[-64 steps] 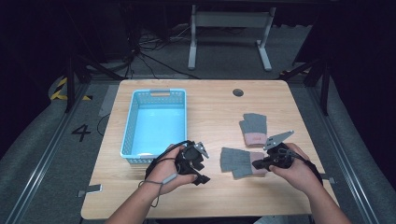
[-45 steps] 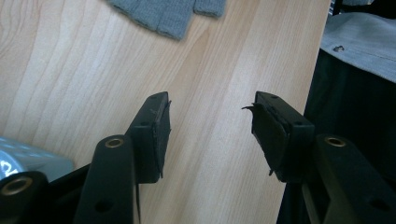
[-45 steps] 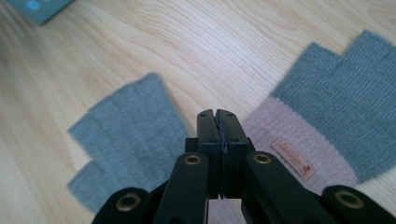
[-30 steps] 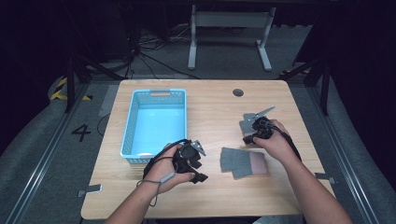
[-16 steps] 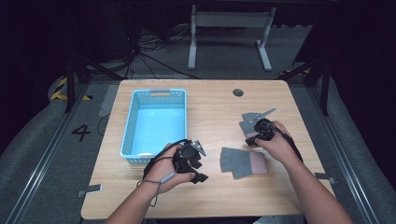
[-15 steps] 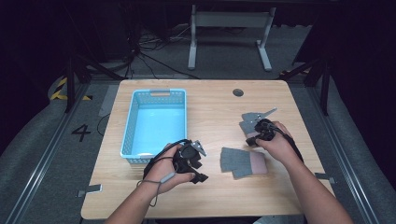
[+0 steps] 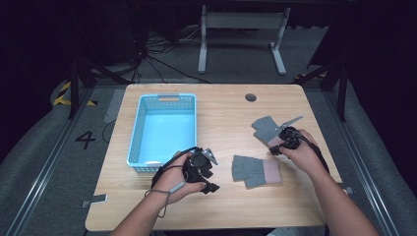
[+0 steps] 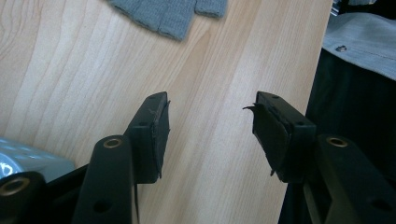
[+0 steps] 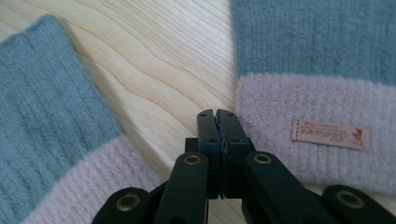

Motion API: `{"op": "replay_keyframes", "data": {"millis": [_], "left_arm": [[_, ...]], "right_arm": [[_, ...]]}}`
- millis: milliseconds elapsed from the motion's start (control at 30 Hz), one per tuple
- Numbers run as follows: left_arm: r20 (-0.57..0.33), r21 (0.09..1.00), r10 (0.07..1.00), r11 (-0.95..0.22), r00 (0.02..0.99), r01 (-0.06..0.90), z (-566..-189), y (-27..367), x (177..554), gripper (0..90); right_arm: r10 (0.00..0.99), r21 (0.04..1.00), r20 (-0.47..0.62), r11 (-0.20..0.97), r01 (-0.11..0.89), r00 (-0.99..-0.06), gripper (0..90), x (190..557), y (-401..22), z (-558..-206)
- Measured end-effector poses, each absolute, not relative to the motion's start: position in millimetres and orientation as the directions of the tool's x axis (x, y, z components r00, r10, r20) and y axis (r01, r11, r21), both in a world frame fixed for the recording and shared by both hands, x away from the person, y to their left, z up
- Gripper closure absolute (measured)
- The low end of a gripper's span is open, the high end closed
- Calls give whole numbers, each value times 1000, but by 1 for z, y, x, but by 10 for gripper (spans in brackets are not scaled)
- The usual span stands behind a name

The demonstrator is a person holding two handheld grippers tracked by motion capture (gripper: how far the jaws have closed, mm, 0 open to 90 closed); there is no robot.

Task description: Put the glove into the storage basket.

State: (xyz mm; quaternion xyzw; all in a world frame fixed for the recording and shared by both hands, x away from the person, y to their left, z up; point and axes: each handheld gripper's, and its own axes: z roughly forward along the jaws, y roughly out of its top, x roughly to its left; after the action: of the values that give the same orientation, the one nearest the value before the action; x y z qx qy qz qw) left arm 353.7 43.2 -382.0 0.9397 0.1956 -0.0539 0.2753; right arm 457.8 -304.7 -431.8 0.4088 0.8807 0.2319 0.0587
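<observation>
Far glove (image 9: pixel 322 70) just beside the closed right claw (image 9: pixel 218 116) — pink cuff nearest.

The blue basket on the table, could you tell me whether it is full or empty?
Empty: the blue basket shows its bare floor, and both gloves lie outside on the table.

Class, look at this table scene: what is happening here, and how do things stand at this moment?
A person sits at a wooden table with a hand-held gripper in each hand. The right hand-held gripper is shut with nothing between its jaws, its tip over the bare wood between two grey gloves with pink cuffs: the far glove and the near glove. The left hand-held gripper is open and empty, near the blue basket, which looks empty. Neither glove is gripped.
</observation>
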Motion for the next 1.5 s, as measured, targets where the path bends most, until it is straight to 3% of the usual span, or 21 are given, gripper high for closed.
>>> {"op": "replay_keyframes", "data": {"millis": [267,533,733,1233,1500], "left_arm": [[-210,496,335,-773,918,395,-382,43,354,470],[-215,488,337,-776,917,400,-383,42,353,470],[-214,489,343,-772,914,405,-383,44,353,470],[-214,504,350,-760,912,410,-381,49,352,465],[-213,500,351,-763,912,410,-381,49,352,463]], "right_arm": [[758,466,97,538,702,-645,897,459,-316,-431],[746,546,172,472,692,-644,705,461,-313,-416],[765,573,117,468,672,-633,634,472,-312,-405],[805,503,9,509,699,-593,463,520,-308,-411],[818,452,10,510,732,-576,428,527,-308,-427]]}}
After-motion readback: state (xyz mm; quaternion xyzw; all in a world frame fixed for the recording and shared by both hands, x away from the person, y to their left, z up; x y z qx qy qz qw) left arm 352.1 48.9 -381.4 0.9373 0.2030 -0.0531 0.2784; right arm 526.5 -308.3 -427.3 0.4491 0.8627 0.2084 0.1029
